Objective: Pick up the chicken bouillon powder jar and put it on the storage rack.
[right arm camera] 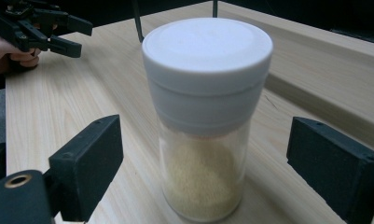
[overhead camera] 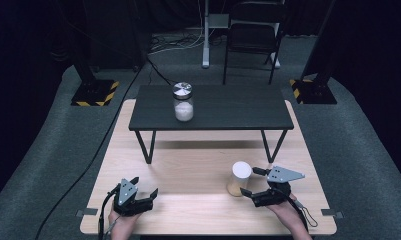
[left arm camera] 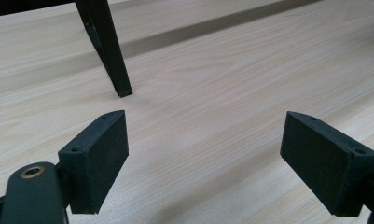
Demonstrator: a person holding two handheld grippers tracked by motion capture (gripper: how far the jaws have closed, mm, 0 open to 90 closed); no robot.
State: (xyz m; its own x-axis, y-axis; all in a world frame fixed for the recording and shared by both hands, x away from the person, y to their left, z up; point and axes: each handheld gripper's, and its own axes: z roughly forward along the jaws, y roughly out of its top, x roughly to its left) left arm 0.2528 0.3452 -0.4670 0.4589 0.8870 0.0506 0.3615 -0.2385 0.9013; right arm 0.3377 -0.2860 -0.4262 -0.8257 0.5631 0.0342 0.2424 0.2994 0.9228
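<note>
At the near edge of the light wooden table (overhead camera: 198,165), the person's two hands come in from the bottom, each holding a gripper. The left gripper (overhead camera: 144,189) rests low on the near left part of the tabletop, its jaws standing wide apart with nothing between them; in the left gripper view the left gripper (left arm camera: 205,154) looks across bare wood grain toward one slanted black leg (left arm camera: 107,51) of the raised shelf. The right gripper (overhead camera: 252,181) sits on the near right part of the table, turned toward the left, with its grey three-cornered plate on top. Its jaws are spread, one on each side of the white-capped jar (overhead camera: 239,178), and the pads stand clear of the glass rather than pressing on it. In the right gripper view the right gripper (right arm camera: 205,168) frames that white-capped jar (right arm camera: 205,121) squarely: it stands upright on the wood, its clear body partly filled with pale yellowish grains, a gap of tabletop showing between each pad and the jar's wall. Farther off in that same view the person's other hand and its gripper (right arm camera: 35,25) lie at the upper left. Beyond both grippers, across the far half of the table, stands a low black shelf (overhead camera: 228,107) on thin angled legs. On its left part stands a silver-lidded jar (overhead camera: 183,102), upright, holding something white, well apart from the white-capped jar. Behind the table, on the dark floor, is a black folding chair (overhead camera: 253,35).
</note>
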